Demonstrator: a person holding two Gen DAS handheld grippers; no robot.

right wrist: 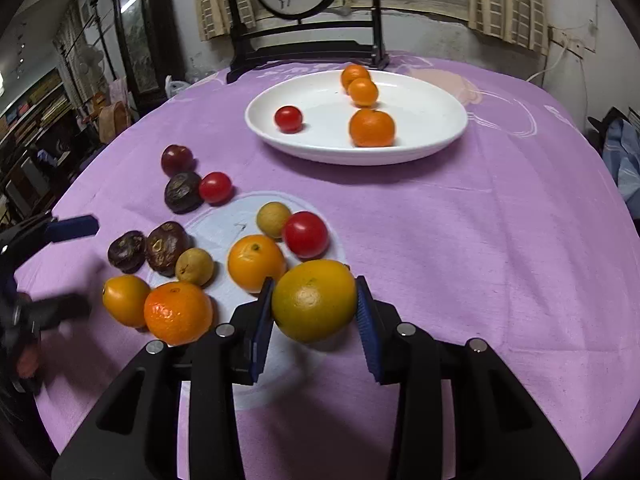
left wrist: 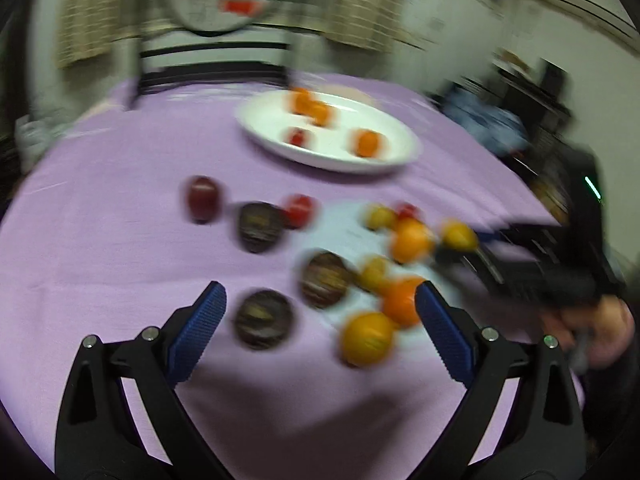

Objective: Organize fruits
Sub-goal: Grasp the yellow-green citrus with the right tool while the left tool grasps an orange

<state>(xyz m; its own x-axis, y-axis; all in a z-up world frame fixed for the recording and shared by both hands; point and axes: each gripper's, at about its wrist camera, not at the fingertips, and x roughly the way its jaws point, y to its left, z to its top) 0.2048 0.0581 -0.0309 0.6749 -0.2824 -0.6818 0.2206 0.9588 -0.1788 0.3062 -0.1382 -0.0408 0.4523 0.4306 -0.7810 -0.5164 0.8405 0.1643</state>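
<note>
Yellow-orange citrus (right wrist: 314, 300) pinched in right gripper (right wrist: 316, 304) jaws (seemingly lifted) — left gripper (left wrist: 320, 308) jaws spread.

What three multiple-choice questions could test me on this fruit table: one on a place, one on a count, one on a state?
1. Where is the white plate?
A. Far side of the table, beyond the loose fruit
B. On the floor
C. Under the right hand-held gripper

2. How many fruits lie on the plate?
A. One
B. Four
C. Nine

3. What is the right hand-held gripper doing?
A. Hanging open over bare cloth
B. Gripping the plate rim
C. Closed on a yellow-orange citrus fruit

Answers: 1 A, the plate sits past the scattered fruit; 2 B, three orange fruits and one red tomato; 3 C, both blue pads press the fruit's sides.
</note>
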